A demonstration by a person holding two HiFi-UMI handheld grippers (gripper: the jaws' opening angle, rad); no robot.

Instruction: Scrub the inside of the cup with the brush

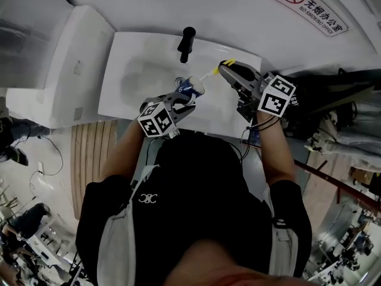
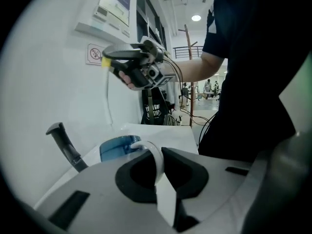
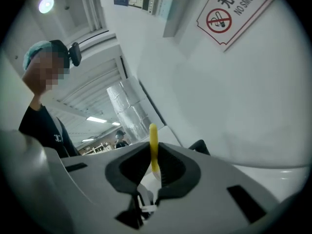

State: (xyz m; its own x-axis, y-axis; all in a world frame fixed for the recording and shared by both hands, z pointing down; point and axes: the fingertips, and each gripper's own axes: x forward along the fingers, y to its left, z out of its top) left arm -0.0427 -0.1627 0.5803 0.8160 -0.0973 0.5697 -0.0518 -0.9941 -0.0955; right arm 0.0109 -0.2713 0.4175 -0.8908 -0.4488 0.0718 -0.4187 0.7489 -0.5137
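A blue translucent cup (image 1: pixel 189 88) (image 2: pixel 117 147) with a white handle (image 2: pixel 154 161) is held over the white sink (image 1: pixel 134 85). My left gripper (image 1: pixel 183 100) (image 2: pixel 158 168) is shut on that handle. My right gripper (image 1: pixel 229 68) (image 2: pixel 109 58) (image 3: pixel 155 165) is up and to the right of the cup, shut on the yellow end of a thin brush (image 1: pixel 209 73) (image 2: pixel 107 96) (image 3: pixel 153 147). The brush's pale stem slants down toward the cup's mouth. I cannot tell whether its tip is inside the cup.
A black faucet lever (image 1: pixel 187 43) (image 2: pixel 66 145) stands at the sink's back edge, close behind the cup. A no-smoking sign (image 1: pixel 309 8) (image 3: pixel 229 13) hangs on the white wall. Cables and clutter (image 1: pixel 351 142) lie to the right; a white counter (image 1: pixel 53 70) lies to the left.
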